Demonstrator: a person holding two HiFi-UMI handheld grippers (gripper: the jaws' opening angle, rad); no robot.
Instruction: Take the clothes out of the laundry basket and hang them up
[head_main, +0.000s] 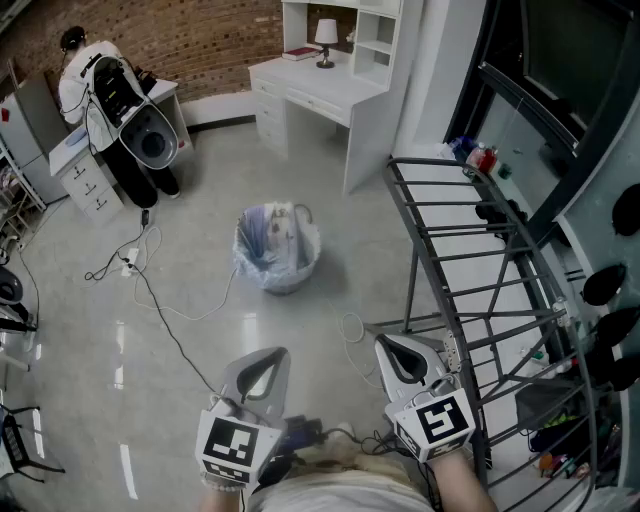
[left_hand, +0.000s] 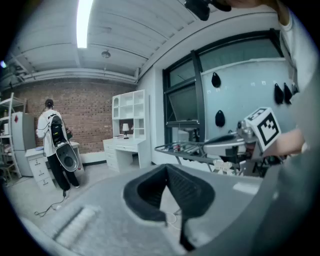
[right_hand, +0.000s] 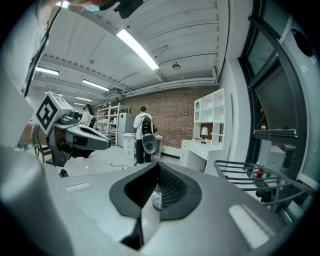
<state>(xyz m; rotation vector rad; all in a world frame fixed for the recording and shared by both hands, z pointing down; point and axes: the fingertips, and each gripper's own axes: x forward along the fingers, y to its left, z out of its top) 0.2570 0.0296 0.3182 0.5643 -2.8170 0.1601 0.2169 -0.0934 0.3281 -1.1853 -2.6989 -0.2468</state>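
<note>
The person is holding both tongs out low in front of the body, side by side and apart from each other, each one tipping slightly downward. The left tongs (head_main: 278, 353) are sitting closed with nothing between the jaws, and the right tongs (head_main: 384, 342) are closed and empty as well. The laundry basket (head_main: 272, 276) is standing on the pale floor (head_main: 200, 220) well ahead of both tongs, out in the open. The clothes (head_main: 272, 232) are bunching up inside it and rising just above its rim. Neither pair of tongs is touching it. A dark metal drying rack (head_main: 470, 262) is standing at the person's right, beside the window, and the right tongs are hovering near its closest corner. Loose cables (head_main: 160, 312) are trailing across the floor to the left of the basket. Further back, a white counter (head_main: 318, 88) is carrying a small lamp (head_main: 326, 38), and another person (head_main: 105, 90) is standing at a cabinet by the brick wall.
</note>
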